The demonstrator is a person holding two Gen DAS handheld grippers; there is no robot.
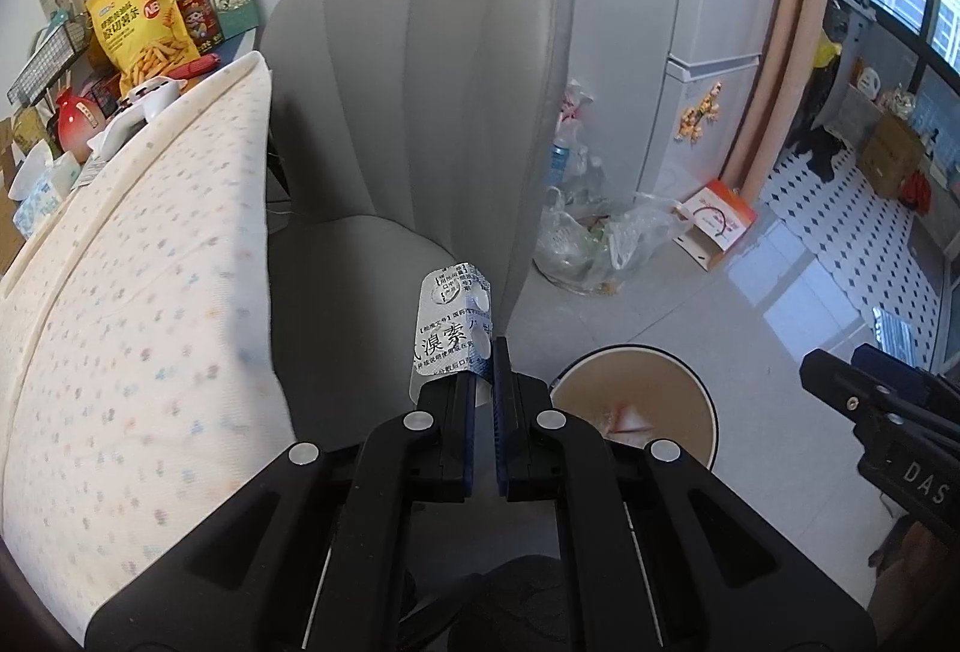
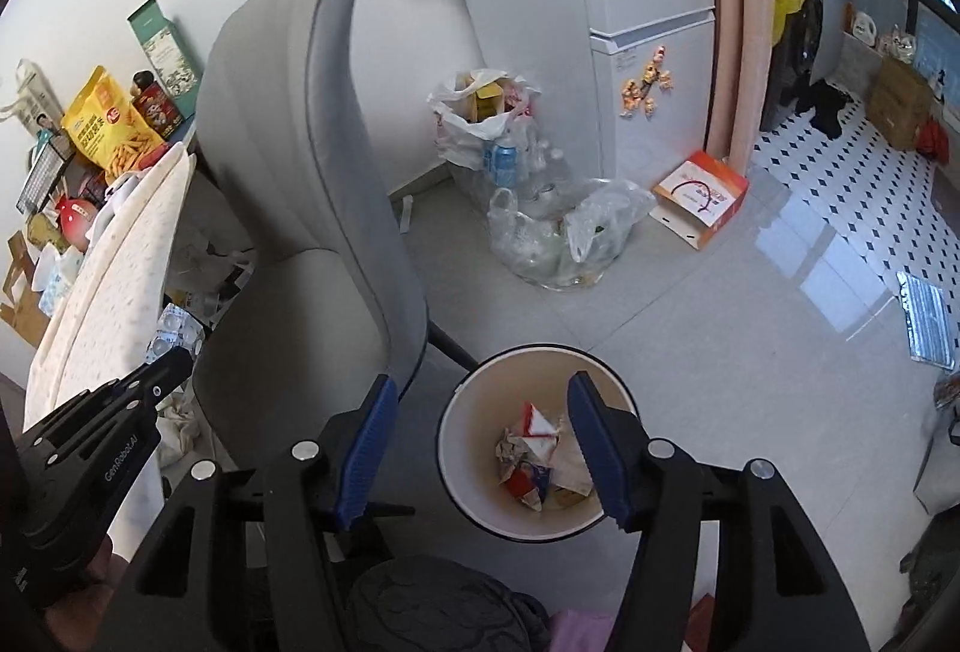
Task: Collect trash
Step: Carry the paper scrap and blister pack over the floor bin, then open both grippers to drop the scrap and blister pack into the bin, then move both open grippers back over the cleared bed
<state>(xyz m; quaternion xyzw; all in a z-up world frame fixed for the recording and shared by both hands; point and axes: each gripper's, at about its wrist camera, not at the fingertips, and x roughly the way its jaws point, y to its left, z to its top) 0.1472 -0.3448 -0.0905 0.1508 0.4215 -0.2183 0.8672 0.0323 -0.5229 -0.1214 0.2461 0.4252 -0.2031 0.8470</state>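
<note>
The left gripper [image 1: 483, 352] pinches a silver blister pack [image 1: 453, 319] upright between its fingers, just beside the grey chair [image 1: 420, 82]. The right gripper [image 2: 483, 400] hangs with fingers spread, empty, over the bin [image 2: 462, 478] holding what looks like crumpled wrappers [image 2: 534, 460]. Beyond, plastic bags [image 2: 540, 232] stand beside the fridge [image 2: 648, 52].

**Left gripper clamped, right gripper spread**

The left gripper [image 1: 483, 352] points steeply downward with its blue-padded jaws pinched nearly together, gripping something thin between the tips. The right gripper [image 2: 483, 400] also tilts steeply down; its jaws stand wide apart, with nothing held between the blue pads [image 2: 591, 448].
</note>
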